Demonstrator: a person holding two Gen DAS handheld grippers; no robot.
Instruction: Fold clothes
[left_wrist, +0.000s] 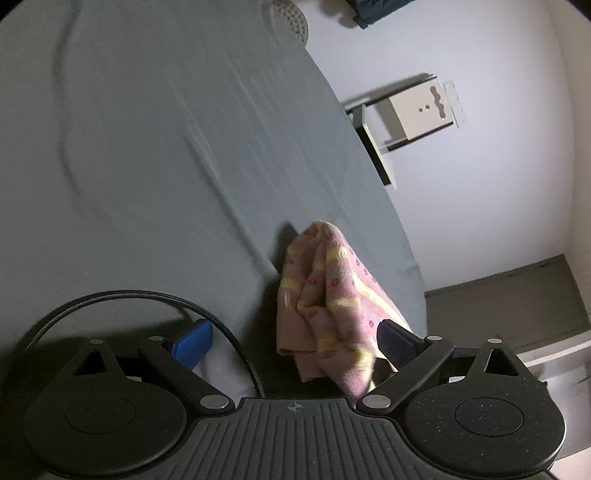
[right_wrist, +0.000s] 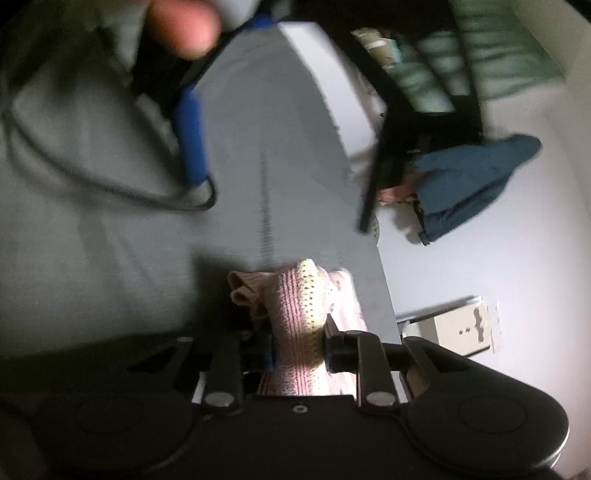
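Item 1: pink-and-yellow knit cloth (right_wrist: 295, 325), bunched, near the edge of the grey-sheeted bed (left_wrist: 147, 147); we hold it in the right tongs (right_wrist: 299, 347), pinched narrow on a fold w/ both pads pressing. Item 2: left tongs (left_wrist: 291, 347), spread wide, cloth hanging loose btw. the pads, brushing the dark right-hand pad (left_wrist: 397, 347), blue pad (left_wrist: 192, 347) clear of it. Bkgd: white cabinet (left_wrist: 413, 110) by the wall; blue garment (right_wrist: 472, 184) on the floor.
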